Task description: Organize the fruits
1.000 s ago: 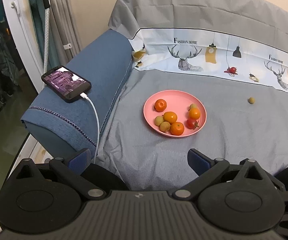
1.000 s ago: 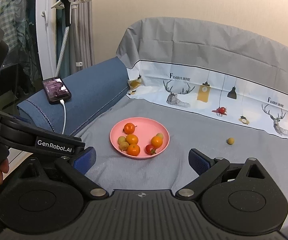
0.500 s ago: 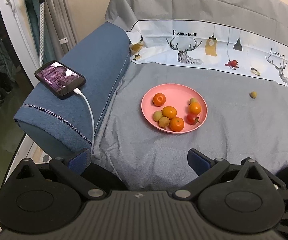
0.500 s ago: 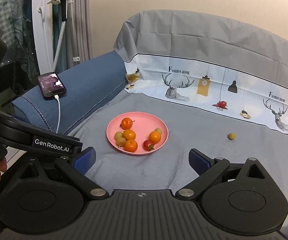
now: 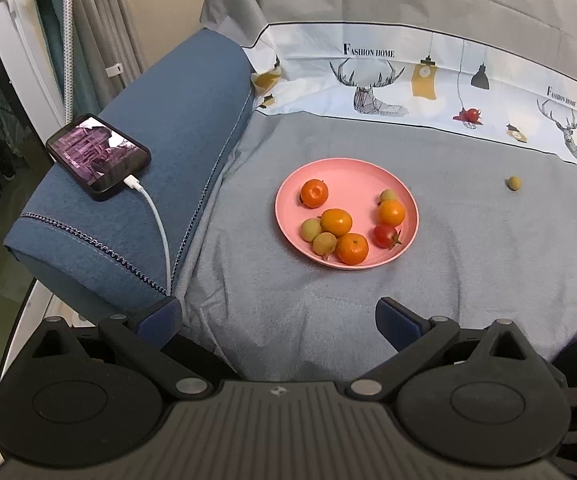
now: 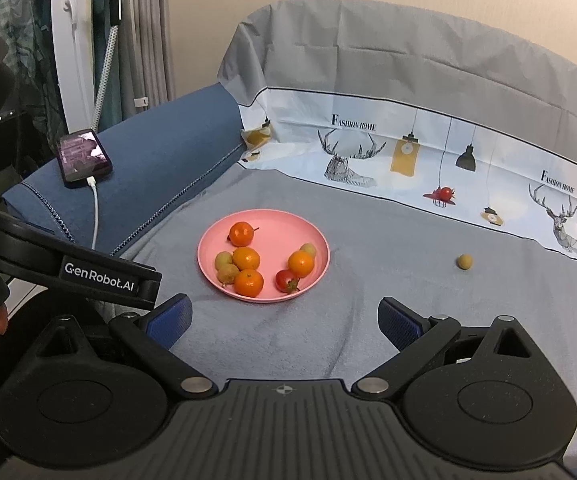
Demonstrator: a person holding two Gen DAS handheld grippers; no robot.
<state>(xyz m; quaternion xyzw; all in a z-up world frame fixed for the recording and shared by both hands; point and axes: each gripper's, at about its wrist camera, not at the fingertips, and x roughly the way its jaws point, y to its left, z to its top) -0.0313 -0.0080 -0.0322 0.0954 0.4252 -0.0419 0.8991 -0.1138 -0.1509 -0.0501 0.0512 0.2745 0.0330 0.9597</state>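
A pink plate [image 5: 352,174] [image 6: 264,224] lies on the grey sheet and holds several small oranges, a few yellow-green fruits and a red tomato [image 5: 385,235] [image 6: 286,280]. One small yellow-green fruit [image 5: 513,183] [image 6: 464,261] lies alone on the sheet to the right of the plate. My left gripper [image 5: 278,320] is open and empty, above the sheet in front of the plate. My right gripper [image 6: 284,318] is open and empty, also short of the plate.
A blue sofa arm [image 5: 160,160] [image 6: 160,152] stands left of the plate, with a phone [image 5: 98,156] [image 6: 83,158] on a white charging cable on top. The sofa back [image 5: 408,20] rises behind. Curtains and a white door frame are at far left.
Both grippers have drifted slightly; the plate and loose fruit sit a little differently in each view. Jaws stay open. No fruit has moved.
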